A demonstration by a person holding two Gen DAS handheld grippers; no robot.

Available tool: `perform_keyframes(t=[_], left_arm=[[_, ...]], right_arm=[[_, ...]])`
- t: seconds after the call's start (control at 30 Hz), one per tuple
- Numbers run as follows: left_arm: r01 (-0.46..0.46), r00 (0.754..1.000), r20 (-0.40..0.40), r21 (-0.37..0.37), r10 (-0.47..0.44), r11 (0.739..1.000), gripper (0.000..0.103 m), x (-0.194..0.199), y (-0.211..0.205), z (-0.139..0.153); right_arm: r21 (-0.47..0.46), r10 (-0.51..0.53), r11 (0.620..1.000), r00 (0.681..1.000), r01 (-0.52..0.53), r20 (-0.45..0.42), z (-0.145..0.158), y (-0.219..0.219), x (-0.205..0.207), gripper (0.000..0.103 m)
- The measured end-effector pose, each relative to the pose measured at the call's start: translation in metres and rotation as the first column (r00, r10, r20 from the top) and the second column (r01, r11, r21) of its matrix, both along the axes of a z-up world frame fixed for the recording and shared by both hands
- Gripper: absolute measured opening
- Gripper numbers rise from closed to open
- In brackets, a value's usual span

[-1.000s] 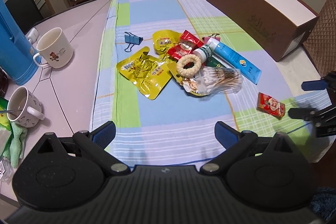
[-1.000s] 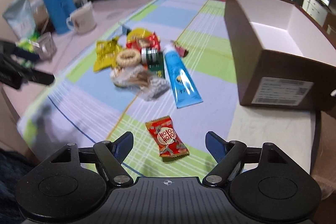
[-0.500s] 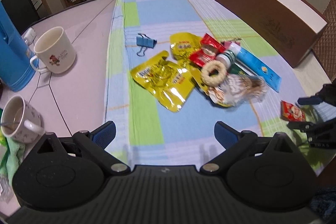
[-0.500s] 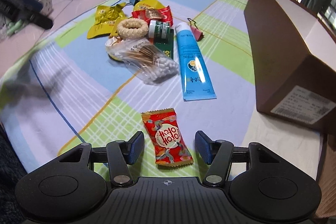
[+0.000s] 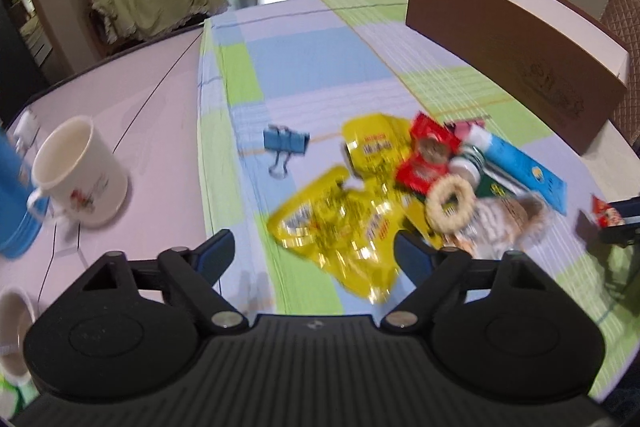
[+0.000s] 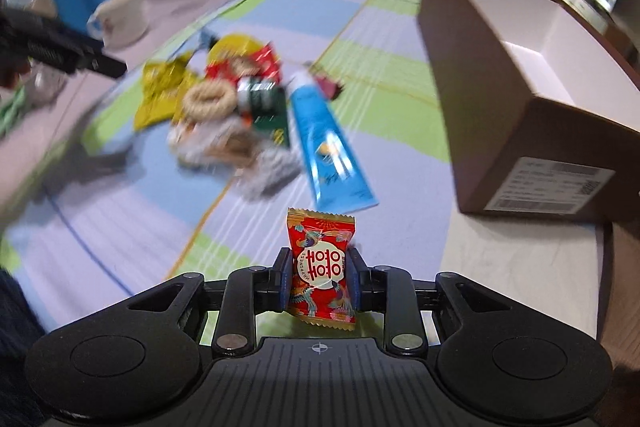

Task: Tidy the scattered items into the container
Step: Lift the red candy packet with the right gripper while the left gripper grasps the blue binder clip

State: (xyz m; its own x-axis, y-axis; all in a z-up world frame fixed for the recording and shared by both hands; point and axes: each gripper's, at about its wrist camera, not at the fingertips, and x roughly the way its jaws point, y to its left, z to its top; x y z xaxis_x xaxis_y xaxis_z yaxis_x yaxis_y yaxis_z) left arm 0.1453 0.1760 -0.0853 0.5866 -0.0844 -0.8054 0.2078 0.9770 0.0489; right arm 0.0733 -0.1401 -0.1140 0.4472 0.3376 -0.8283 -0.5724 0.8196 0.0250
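Your right gripper (image 6: 319, 281) has its fingers clamped on the red candy packet (image 6: 321, 267), which stands upright between the pads, lifted off the checked cloth (image 6: 352, 19). The brown box (image 6: 520, 75) sits ahead on the right, open at the top. Your left gripper (image 5: 314, 255) has its fingers spread wide and holds nothing, hovering just in front of the yellow snack pouch (image 5: 340, 227). The rest of the pile lies together on the cloth: the ring biscuit (image 5: 450, 203), the blue tube (image 5: 520, 167) and, slightly apart, the blue binder clip (image 5: 285, 143). A white mug (image 5: 76, 171) stands on the bare table (image 5: 132, 87) to the left.
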Motion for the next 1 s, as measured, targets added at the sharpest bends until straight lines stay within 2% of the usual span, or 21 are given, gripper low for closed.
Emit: perform_keyframes(t=[0.1, 0.17, 0.23, 0.4, 0.5, 0.57, 0.7, 0.8, 0.87, 1.0], left_arm=[[0.032, 0.999, 0.019, -0.001, -0.032, 0.999, 0.08, 0.022, 0.004, -0.005], [0.055, 0.998, 0.026, -0.002, -0.055, 0.998, 0.075, 0.037, 0.007, -0.009], [0.074, 0.997, 0.026, -0.001, -0.074, 0.997, 0.075, 0.053, 0.012, -0.014], [0.118, 0.993, 0.011, -0.001, -0.118, 0.993, 0.072, 0.087, 0.02, -0.027], [0.134, 0.991, -0.01, -0.02, -0.134, 0.991, 0.064, 0.103, 0.025, -0.038], [0.144, 0.989, -0.021, -0.038, -0.145, 0.989, 0.057, 0.112, 0.027, -0.043], [0.165, 0.985, -0.03, -0.058, -0.167, 0.985, 0.057, 0.125, 0.029, -0.052], [0.182, 0.982, -0.04, -0.074, -0.185, 0.981, 0.052, 0.132, 0.03, -0.058], [0.19, 0.98, -0.048, -0.079, -0.194, 0.979, 0.039, 0.135, 0.03, -0.061], [0.211, 0.976, -0.036, -0.084, -0.215, 0.974, 0.034, 0.135, 0.03, -0.06]], right_arm=[[0.036, -0.044, 0.998, 0.999, 0.045, -0.008, 0.009, -0.002, 0.007, 0.027], [0.055, -0.071, 0.996, 0.997, 0.072, -0.023, 0.012, -0.003, 0.011, 0.027], [0.064, -0.094, 0.993, 0.995, 0.096, -0.035, 0.015, -0.004, 0.015, 0.027], [0.068, -0.144, 0.987, 0.988, 0.148, -0.06, 0.017, -0.008, 0.021, 0.027], [0.064, -0.175, 0.982, 0.982, 0.18, -0.071, 0.016, -0.01, 0.023, 0.027], [0.062, -0.194, 0.978, 0.978, 0.199, -0.08, 0.016, -0.012, 0.024, 0.027], [0.055, -0.225, 0.971, 0.97, 0.231, -0.095, 0.017, -0.016, 0.024, 0.027], [0.049, -0.247, 0.966, 0.964, 0.252, -0.1, 0.018, -0.019, 0.024, 0.027], [0.045, -0.256, 0.964, 0.961, 0.262, -0.102, 0.018, -0.021, 0.024, 0.027], [0.045, -0.265, 0.962, 0.959, 0.271, -0.103, 0.02, -0.022, 0.023, 0.027]])
